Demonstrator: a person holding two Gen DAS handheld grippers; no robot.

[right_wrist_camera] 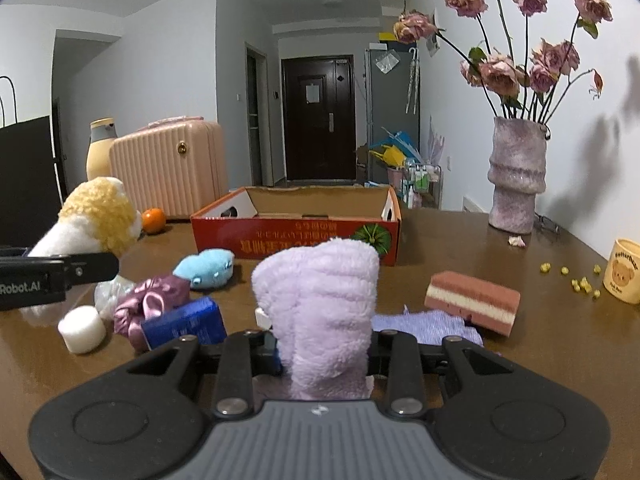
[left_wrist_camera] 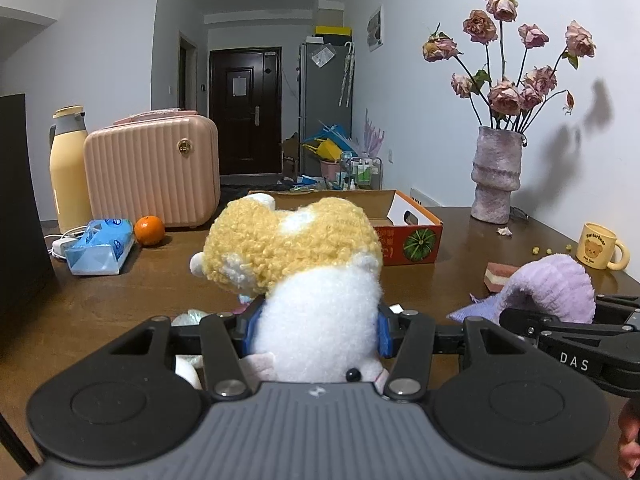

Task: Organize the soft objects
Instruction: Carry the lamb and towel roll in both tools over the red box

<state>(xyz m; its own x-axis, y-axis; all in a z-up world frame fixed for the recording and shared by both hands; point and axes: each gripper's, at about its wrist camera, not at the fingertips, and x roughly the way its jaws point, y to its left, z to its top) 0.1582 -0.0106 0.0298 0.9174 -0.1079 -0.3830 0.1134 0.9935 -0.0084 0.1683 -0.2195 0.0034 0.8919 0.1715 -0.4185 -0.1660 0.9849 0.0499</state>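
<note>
The left gripper (left_wrist_camera: 318, 330) is clamped on a plush toy with a curly yellow-wool back and smooth white fleece belly (left_wrist_camera: 304, 272); its blue-padded fingers (left_wrist_camera: 385, 332) press into the white fleece on both sides, and the toy stands up in front of the camera, above the brown wooden table (left_wrist_camera: 120, 292). The right gripper (right_wrist_camera: 324, 354) is closed tight on a folded lilac towel of ribbed, fluffy terry (right_wrist_camera: 320, 300), which rises as a soft rounded column between the fingers.

From the right wrist view, an open orange cardboard box printed with a green pumpkin (right_wrist_camera: 296, 236) sits at twelve o'clock beyond the towel. At ten o'clock lies a small sky-blue plush (right_wrist_camera: 205, 268); at nine, a shiny mauve satin bundle (right_wrist_camera: 148, 300), a glossy blue packet (right_wrist_camera: 184, 324) and a white foam cylinder (right_wrist_camera: 82, 328). At two o'clock rests a pink-and-cream layered sponge block (right_wrist_camera: 472, 300), touching a flat lavender knitted cloth (right_wrist_camera: 424, 326).
</note>
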